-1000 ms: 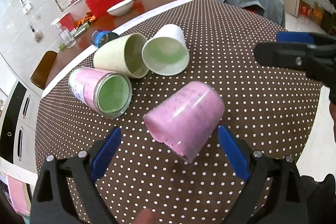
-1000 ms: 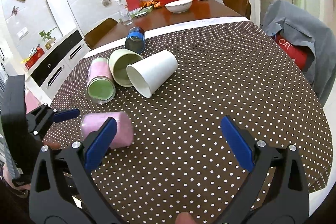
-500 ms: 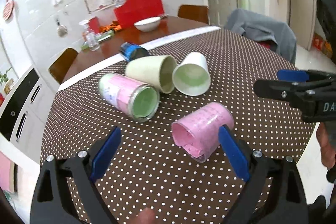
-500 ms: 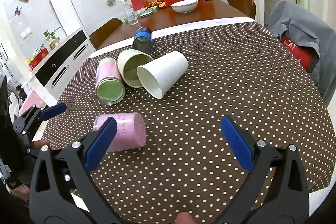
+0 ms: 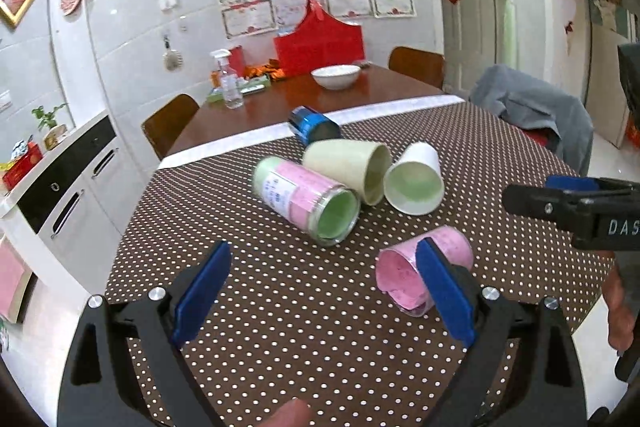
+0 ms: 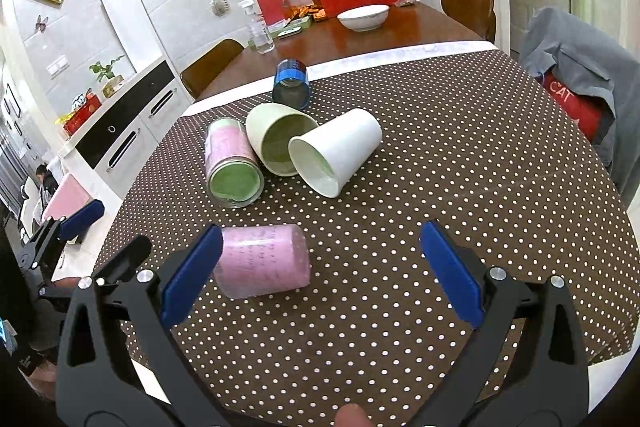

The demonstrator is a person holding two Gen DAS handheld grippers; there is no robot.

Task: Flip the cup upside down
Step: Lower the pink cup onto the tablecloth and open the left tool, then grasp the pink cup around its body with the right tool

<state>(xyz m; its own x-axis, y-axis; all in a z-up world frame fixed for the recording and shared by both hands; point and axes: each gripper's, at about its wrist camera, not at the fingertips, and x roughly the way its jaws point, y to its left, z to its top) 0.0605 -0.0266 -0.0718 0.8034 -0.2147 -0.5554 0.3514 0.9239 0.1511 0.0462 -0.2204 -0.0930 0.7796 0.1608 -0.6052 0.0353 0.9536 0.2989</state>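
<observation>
Our left fingers (image 5: 444,291) are flat blue pads on black plastic arms, spread wide with nothing between them; our right fingers (image 6: 192,275) are the same build and equally apart, holding nothing. The pink cup (image 6: 264,261), a frosted translucent cylinder with faint printed text, lies on its side on the bench (image 6: 460,155), which wears a brown cloth dotted white. In the right wrist view it sits just behind the left pad, its closed base toward the gap. In the left wrist view the pink cup (image 5: 404,275) is partly hidden behind the right pad, mouth facing us.

Beyond the fingers lie a glass jar (image 6: 232,167) with a pink label and green lining, a matte cream cup (image 6: 276,135), a smooth white paper cup (image 6: 336,155) and a glossy blue can (image 6: 291,83), all tipped over and clustered.

Compared with a second ago, the left gripper (image 5: 320,291) has pulled back and lifted, so the cup has slid from the middle of its gap to the right pad.
</observation>
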